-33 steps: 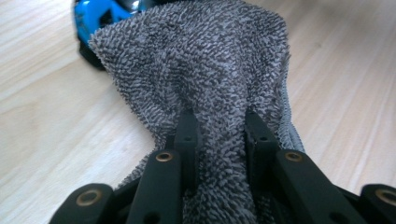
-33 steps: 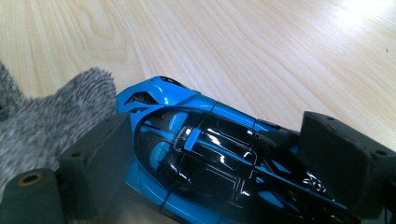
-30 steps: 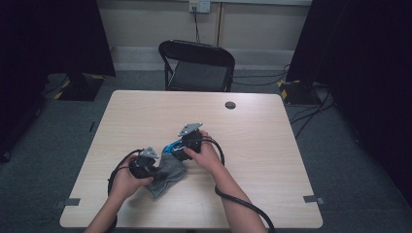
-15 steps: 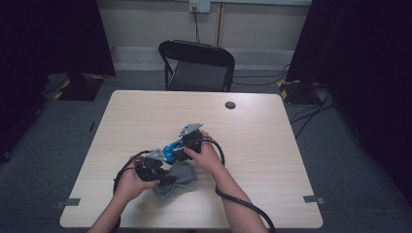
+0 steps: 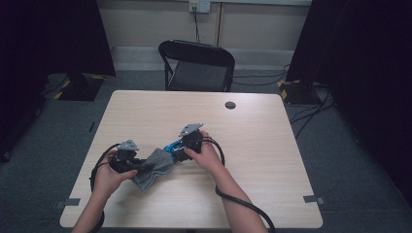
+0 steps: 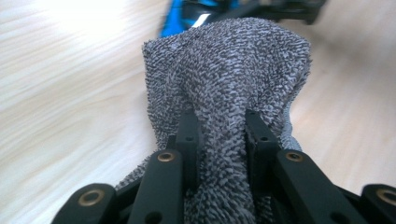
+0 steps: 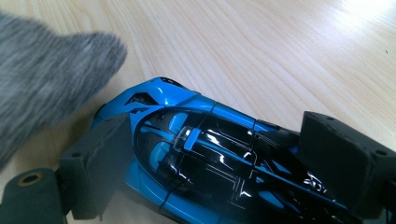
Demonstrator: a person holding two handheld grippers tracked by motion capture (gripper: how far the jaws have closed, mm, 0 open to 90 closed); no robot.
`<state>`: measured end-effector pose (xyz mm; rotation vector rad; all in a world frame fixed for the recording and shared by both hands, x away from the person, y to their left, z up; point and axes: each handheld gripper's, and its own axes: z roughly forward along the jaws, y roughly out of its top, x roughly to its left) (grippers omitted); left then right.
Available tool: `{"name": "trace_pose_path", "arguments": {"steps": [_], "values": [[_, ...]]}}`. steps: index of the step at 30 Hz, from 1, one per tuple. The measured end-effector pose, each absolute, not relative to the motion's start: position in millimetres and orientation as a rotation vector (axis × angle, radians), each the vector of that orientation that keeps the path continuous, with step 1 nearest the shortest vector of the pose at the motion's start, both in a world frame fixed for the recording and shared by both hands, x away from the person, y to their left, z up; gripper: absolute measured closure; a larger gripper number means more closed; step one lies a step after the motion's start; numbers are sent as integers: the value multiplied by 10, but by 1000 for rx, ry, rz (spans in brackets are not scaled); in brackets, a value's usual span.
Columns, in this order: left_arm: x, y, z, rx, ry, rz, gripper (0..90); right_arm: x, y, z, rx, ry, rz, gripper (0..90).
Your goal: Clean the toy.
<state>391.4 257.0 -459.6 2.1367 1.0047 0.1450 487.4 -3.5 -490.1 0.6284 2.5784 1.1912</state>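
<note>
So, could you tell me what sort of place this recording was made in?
Probably a lab or studio room set up for recording, not a home. A bare wooden table stands on grey carpet, black curtains hang at both sides, and a folding chair sits by a wall outlet with cables trailing across the floor.

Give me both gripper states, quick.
Left gripper: shut on the grey cloth.
Right gripper: shut on the blue toy car, jaws wide across its sides.
</note>
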Motion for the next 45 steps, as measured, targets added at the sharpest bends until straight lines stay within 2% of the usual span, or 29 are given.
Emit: {"name": "trace_pose_path", "arguments": {"steps": [11, 17, 29, 45], "values": [[4015, 2845, -4762, 2118, 1142, 223, 722, 4874, -36, -4904, 627, 2576, 1196, 104], [4067, 2855, -4836, 2094, 1203, 261, 719, 4876, -36, -4904, 626, 2577, 1196, 104], [4107, 2597, -4830, 2206, 1093, 357, 703, 4873, -36, -4904, 627, 2577, 1196, 104], [4094, 2421, -4836, 2263, 926, 279, 705, 4874, -36, -4904, 627, 2577, 1194, 104]]}}
